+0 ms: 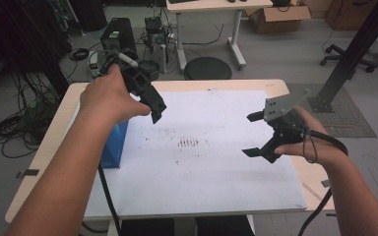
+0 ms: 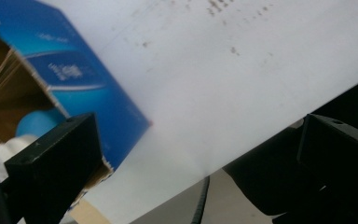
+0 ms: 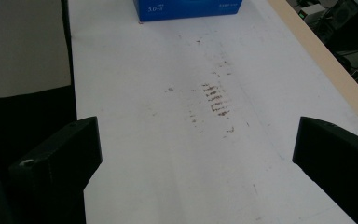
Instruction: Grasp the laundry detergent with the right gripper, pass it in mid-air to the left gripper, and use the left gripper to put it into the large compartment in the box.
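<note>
Blue box sits by the left gripper, nothing picked up yet

Nearest in the high view, both forearms are seen coming in from the bottom edge, and the white sheet (image 1: 211, 162) is spread over the surface (image 1: 54, 142) with a patch of brown marks (image 1: 188, 142) in the middle. On the right, the right gripper (image 1: 258, 135) is held above the sheet with its jaws spread wide and nothing between them. Across on the left side, the blue box (image 1: 114, 145) is parked at the sheet's left edge, partly hidden under the left forearm. The left gripper (image 1: 156, 112) is raised just above and beyond it, jaws apart and empty. In the left gripper view the box (image 2: 88, 88) lies down-left of the jaws, open end showing something pale blue inside. So the left one looks way nearer; probably its grab.
</note>
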